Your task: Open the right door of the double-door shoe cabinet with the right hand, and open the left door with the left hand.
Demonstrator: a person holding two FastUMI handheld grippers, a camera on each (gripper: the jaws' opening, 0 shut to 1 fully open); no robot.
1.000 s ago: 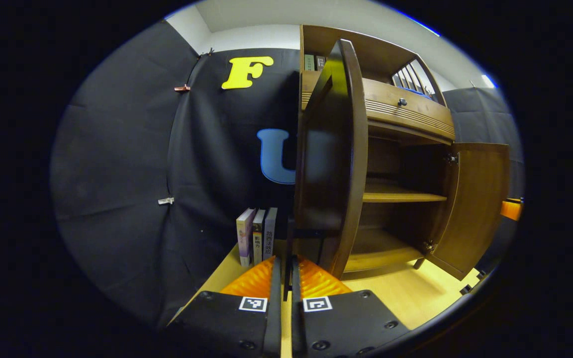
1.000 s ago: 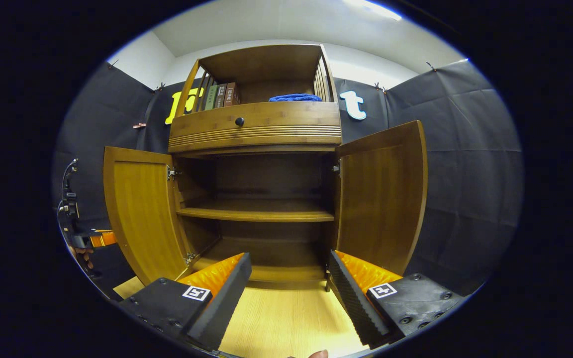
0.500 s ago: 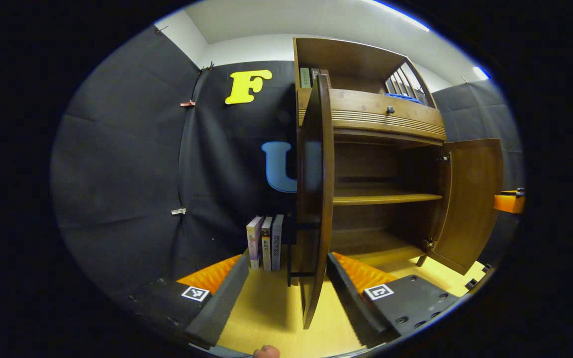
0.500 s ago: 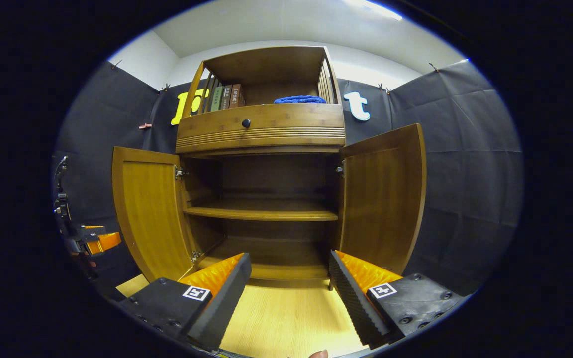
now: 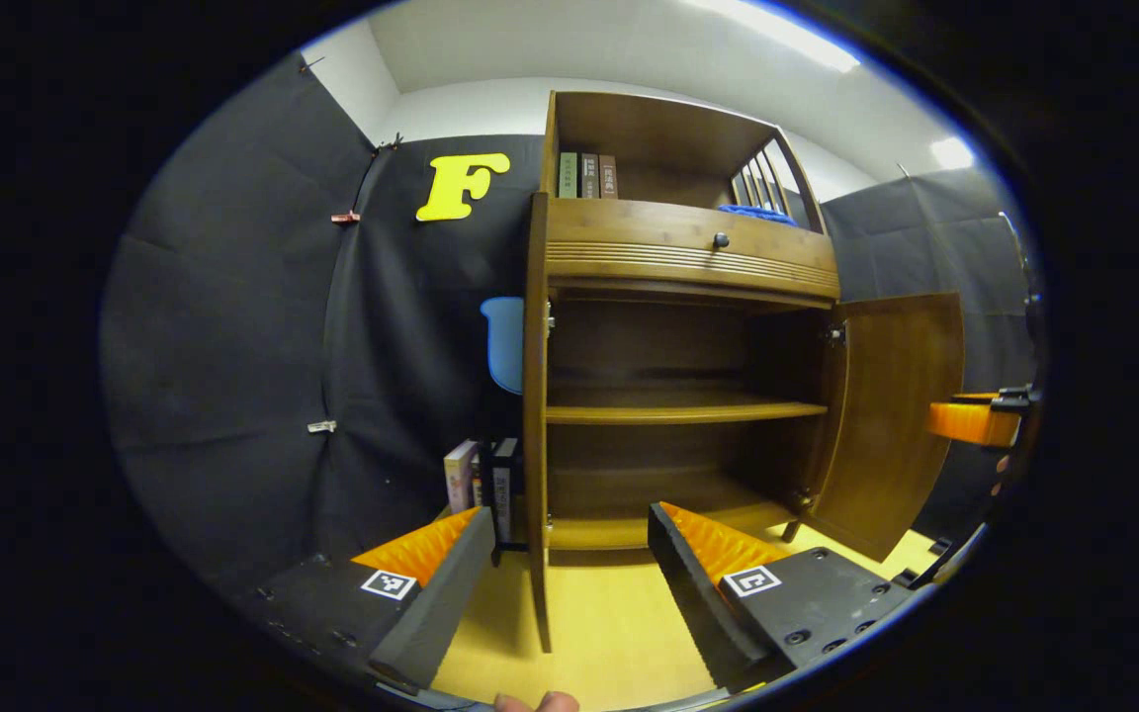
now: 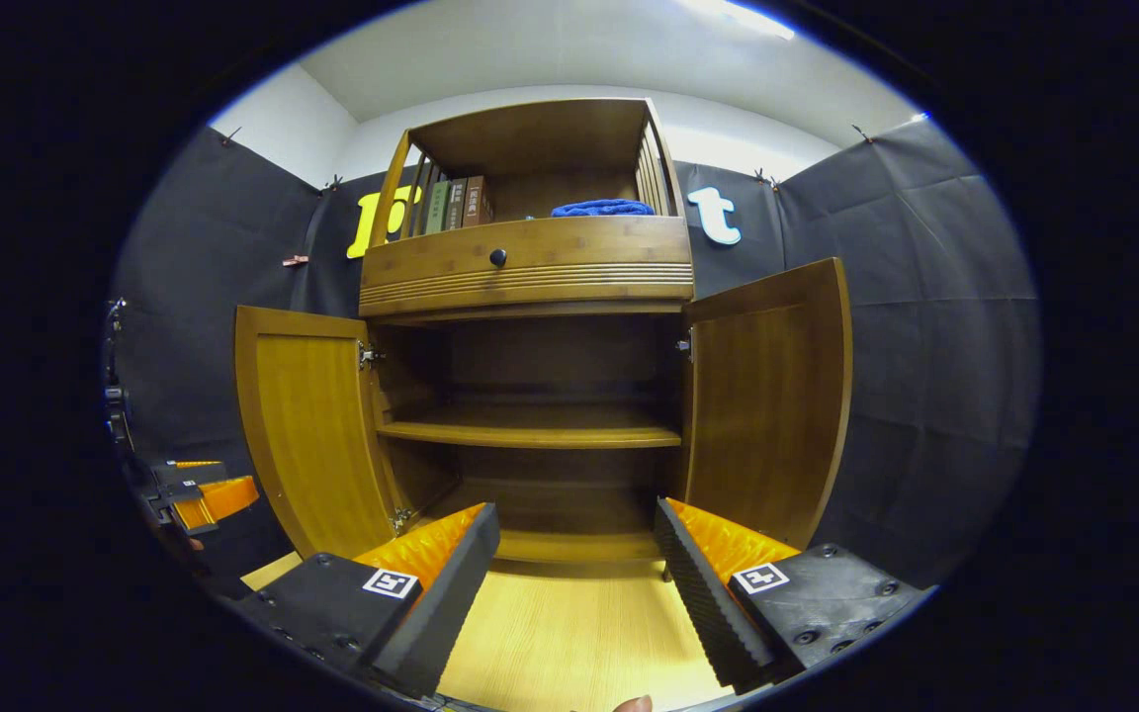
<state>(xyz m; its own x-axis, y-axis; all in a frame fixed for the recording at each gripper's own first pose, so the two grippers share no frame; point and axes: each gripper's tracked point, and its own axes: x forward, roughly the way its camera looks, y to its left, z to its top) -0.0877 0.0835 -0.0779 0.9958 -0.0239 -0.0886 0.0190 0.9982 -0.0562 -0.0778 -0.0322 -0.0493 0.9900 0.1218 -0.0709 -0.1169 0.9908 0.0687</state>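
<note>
The wooden shoe cabinet (image 6: 530, 272) stands with both doors swung out. In the right gripper view the left door (image 6: 312, 425) and the right door (image 6: 767, 396) flank two bare shelves. My right gripper (image 6: 574, 583) is open and low in front of the cabinet, touching nothing. In the left gripper view the left door (image 5: 534, 396) shows edge-on and the right door (image 5: 891, 415) hangs wide. My left gripper (image 5: 565, 583) is open; the door's lower edge lines up between its fingers without touching either. The left gripper (image 6: 204, 494) also shows at the far left, beyond the left door.
Three books (image 5: 476, 485) stand on the wooden floor (image 6: 569, 633) left of the cabinet. Above the doors is a drawer with a dark knob (image 6: 498, 257). The top shelf holds books (image 6: 451, 203) and a blue cloth (image 6: 601, 208). The right gripper (image 5: 970, 420) shows past the right door.
My left gripper went from shut at the left door to open, then drew back and turned right. The left door now shows edge-on. The right gripper barely moved.
</note>
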